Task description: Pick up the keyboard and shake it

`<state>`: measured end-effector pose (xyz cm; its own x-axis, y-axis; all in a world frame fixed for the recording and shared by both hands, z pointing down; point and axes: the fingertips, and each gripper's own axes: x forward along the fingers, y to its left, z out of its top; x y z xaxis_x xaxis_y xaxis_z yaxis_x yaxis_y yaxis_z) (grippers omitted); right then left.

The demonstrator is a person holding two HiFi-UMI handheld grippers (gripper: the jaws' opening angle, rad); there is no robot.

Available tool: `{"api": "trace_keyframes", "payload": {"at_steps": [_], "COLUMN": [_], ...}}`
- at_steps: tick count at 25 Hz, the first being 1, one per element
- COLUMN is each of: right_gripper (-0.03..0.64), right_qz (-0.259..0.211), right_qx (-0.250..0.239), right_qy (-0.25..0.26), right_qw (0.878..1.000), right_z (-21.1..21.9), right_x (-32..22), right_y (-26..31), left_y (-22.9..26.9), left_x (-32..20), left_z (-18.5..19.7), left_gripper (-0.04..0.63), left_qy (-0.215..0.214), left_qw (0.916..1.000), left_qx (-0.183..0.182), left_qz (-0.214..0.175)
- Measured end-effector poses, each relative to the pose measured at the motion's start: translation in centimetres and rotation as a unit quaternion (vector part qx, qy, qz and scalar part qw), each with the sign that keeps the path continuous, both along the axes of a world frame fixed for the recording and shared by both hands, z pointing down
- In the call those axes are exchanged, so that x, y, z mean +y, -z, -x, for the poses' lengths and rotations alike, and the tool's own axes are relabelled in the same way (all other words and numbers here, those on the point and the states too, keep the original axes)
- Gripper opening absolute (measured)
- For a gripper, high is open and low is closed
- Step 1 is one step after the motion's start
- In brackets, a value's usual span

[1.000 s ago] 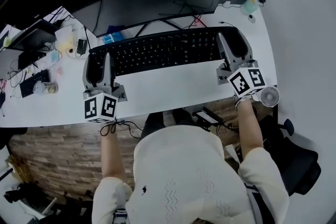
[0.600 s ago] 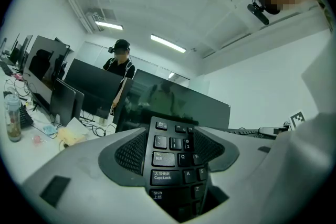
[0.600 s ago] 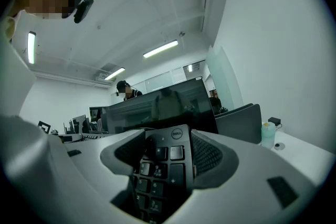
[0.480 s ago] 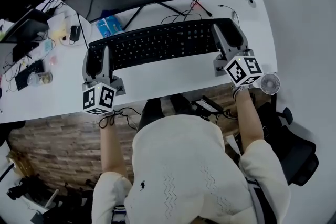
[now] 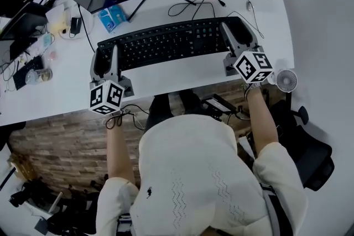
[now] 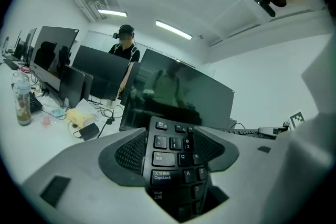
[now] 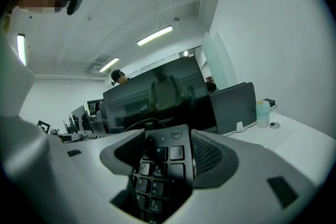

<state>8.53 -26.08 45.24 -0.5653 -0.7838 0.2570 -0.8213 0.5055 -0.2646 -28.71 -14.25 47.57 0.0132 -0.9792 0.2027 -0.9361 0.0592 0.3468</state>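
- Desk (image 5: 182, 77): white, across the frame's middle.
- Keyboard (image 5: 166, 44): upper centre, slightly higher in frame than 1 second ago.
- Left claw (image 5: 105, 61): still clenched on the keyboard's left end.
- Right claw (image 5: 239, 36): grasping its right end.

A cream knit top (image 5: 193, 174) is worn, tiny dark logo stitched on it, sleeves (image 5: 118, 199) ending around the elbow. The left tool (image 5: 107, 56) and right tool (image 5: 234, 30) are moulded in pale grey, lined with dark mesh-textured pads (image 6: 130, 152), each topped by a white cube (image 5: 107, 96) printed with black square markers
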Motion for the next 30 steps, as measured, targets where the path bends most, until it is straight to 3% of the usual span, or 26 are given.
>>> {"api": "trace_keyframes", "payload": {"at_steps": [30], "right_gripper": [0.258], "right_qz": [0.13], "right_qx": [0.036], "right_qy": [-0.007], "right_qw": [0.991], "right_z": [-2.0], "right_x": [4.2], "right_y": [-11.3], "left_y": [-11.1], "left_x": [4.2], "left_z": [-2.2], "left_gripper": [0.272], "left_qy": [-0.009], "left_qw": [0.9906], "left_qx": [0.037], "left_qz": [0.132]}}
